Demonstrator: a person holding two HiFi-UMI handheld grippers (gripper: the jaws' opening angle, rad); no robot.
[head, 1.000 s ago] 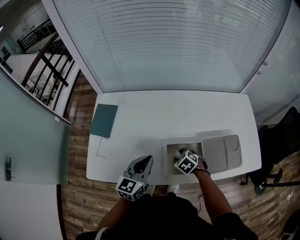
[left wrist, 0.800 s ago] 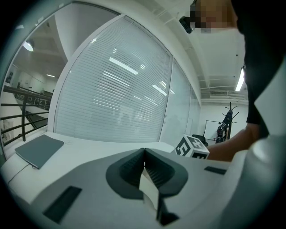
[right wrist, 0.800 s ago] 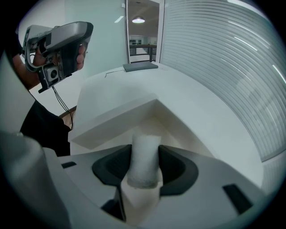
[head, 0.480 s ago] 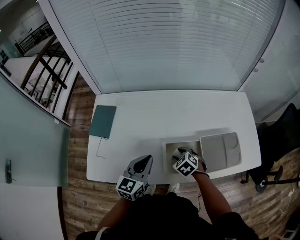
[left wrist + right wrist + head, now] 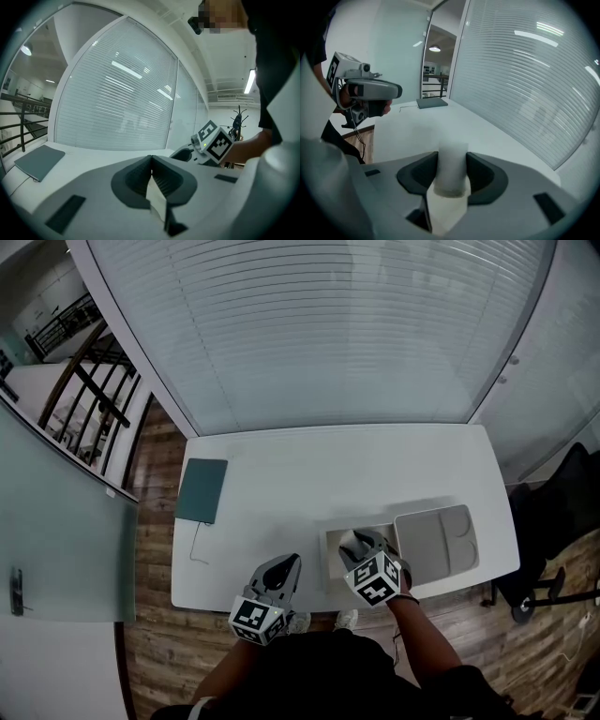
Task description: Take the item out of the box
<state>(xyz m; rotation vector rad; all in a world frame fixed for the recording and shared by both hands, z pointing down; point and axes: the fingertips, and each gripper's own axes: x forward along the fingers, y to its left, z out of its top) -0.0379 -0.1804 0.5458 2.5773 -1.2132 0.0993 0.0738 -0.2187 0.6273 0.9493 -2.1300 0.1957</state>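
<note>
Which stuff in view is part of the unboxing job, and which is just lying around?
Job: open box; white cylinder clamped in right gripper; grey tray beside the box, probably its lid.
Lying about: teal pad with thin cable; left gripper, shut and empty.

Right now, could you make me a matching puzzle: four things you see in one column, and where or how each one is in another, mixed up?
Things:
1. left gripper
2. right gripper
3. teal pad
4. grey tray

States or places:
a. flat near the table's left end
b. jaws together, nothing between them
c. right beside the open box
d. clamped on a white cylinder

Pairs: 1-b, 2-d, 3-a, 4-c.
</note>
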